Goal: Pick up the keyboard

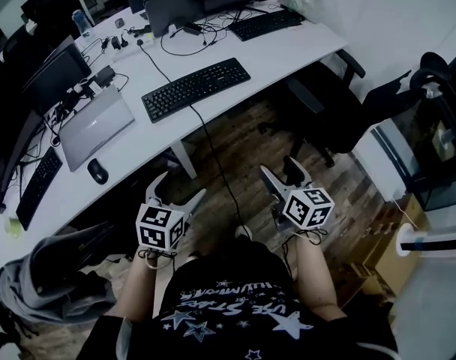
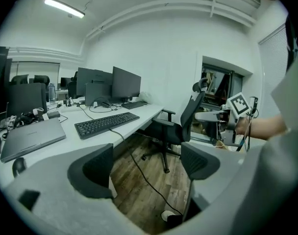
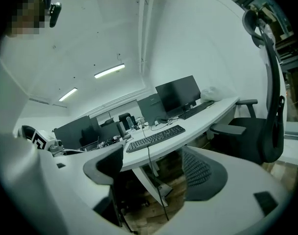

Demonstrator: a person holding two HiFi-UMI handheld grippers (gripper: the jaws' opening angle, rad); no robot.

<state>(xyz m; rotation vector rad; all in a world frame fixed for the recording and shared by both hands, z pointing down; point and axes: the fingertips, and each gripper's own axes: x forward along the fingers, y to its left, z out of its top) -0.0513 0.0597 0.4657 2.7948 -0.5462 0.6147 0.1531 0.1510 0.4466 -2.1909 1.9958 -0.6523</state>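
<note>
Keyboard: flat on the white table, near its front edge, well apart from both grippers.
Left gripper: fingers open, holding nothing.
Right gripper: fingers open, holding nothing.
Could go wrong: its cable hangs down to the floor; a lift may pull it tight or snag it.
Room: front edge is free; chair close on the right, laptop on the left.
</note>
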